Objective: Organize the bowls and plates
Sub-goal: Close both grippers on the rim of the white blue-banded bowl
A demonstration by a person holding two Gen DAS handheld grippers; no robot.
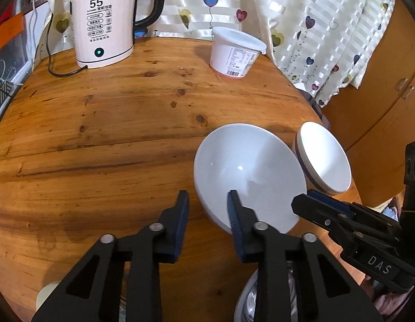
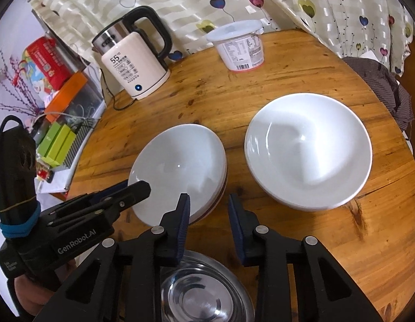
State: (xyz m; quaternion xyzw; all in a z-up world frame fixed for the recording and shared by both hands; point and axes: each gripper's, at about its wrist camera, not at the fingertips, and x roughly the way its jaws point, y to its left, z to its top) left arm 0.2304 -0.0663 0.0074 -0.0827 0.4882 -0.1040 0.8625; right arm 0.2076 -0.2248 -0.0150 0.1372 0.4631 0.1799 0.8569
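A white bowl with a dark band point(image 2: 178, 166) sits mid-table; it also shows in the left wrist view point(image 1: 247, 171). A second, wider white bowl point(image 2: 309, 147) sits to its right, seen edge-on in the left wrist view point(image 1: 324, 158). A steel bowl point(image 2: 204, 295) lies at the near edge under the right gripper. My left gripper point(image 1: 207, 201) is open, its right finger over the banded bowl's near rim; it also shows in the right wrist view point(image 2: 132, 187). My right gripper point(image 2: 208, 204) is open and empty, just in front of the gap between the two white bowls.
A white electric kettle point(image 2: 135, 64) with its cord and a lidded white tub point(image 2: 241, 48) stand at the back of the round wooden table point(image 2: 315, 241). Boxes and clutter point(image 2: 57, 86) lie off the table's left. A curtain hangs behind.
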